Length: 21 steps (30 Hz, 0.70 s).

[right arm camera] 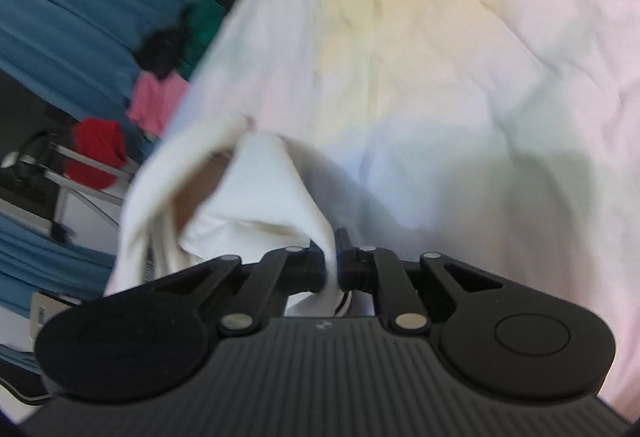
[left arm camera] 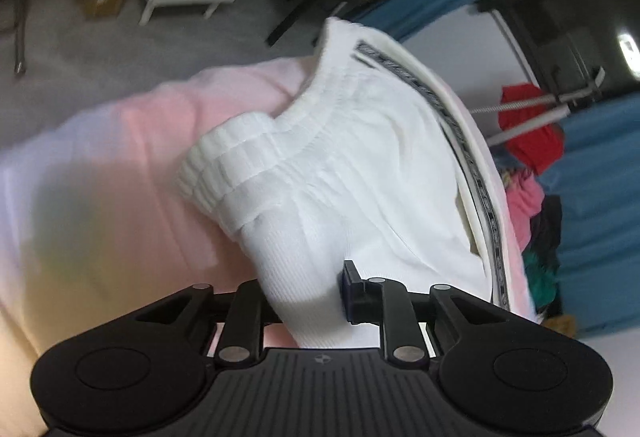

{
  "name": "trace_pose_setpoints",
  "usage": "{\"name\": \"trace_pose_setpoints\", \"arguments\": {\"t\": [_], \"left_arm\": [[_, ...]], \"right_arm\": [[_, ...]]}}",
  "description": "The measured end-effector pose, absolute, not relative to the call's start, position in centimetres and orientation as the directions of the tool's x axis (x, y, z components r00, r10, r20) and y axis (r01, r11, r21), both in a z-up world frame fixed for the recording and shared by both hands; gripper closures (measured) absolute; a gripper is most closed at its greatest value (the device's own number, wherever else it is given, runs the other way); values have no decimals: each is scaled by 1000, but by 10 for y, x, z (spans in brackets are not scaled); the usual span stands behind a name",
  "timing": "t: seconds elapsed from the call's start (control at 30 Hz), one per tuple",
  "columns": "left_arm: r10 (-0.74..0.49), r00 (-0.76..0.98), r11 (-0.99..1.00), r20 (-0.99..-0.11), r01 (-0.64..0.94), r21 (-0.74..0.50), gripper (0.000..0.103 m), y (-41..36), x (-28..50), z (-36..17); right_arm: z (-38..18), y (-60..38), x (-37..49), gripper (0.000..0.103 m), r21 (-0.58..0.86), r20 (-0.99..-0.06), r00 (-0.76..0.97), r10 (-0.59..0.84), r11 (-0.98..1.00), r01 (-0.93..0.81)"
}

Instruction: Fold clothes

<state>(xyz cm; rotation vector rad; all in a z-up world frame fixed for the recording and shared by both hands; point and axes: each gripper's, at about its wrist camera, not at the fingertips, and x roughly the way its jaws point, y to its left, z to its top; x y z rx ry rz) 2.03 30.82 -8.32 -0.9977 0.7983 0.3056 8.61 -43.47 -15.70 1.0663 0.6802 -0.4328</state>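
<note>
One white garment [left arm camera: 340,173] in my grip, over pastel sheet [right arm camera: 460,77]. Left claw [left arm camera: 308,301] clamped on thick fold; right claw [right arm camera: 330,265] pinched tight on edge. Clothes pile [left arm camera: 536,205] at 3 o'clock.

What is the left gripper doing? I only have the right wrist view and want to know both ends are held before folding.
Observer: The left gripper is closed on the white garment, pinching a ribbed part of it.
Operator: Any markings on that cloth? Mine looks plain.
Observer: Yes, a dark patterned trim strip runs along one edge.
Operator: What lies under it on that side?
Observer: The pastel sheet, pink there; your right gripper also grips white cloth over it.
</note>
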Motion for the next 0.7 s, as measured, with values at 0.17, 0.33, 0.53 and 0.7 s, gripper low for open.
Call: {"name": "trace_pose_setpoints", "arguments": {"t": [0.17, 0.33, 0.53, 0.7], "left_arm": [[-99, 686, 571, -721, -554, -606, 79, 298, 6, -72], [-114, 687, 544, -718, -561, -624, 74, 302, 7, -77], [-140, 689, 497, -711, -573, -652, 70, 304, 17, -89], [-161, 691, 456, -705, -581, -674, 70, 308, 23, -101]], "right_arm": [[-132, -435, 71, 42, 644, -637, 760, -127, 455, 615], [-117, -454, 77, 40, 679, -550, 819, -164, 482, 553], [-169, -493, 130, 40, 756, -590, 802, 98, 415, 506], [-191, -490, 170, 41, 818, -529, 816, 231, 396, 418]]}}
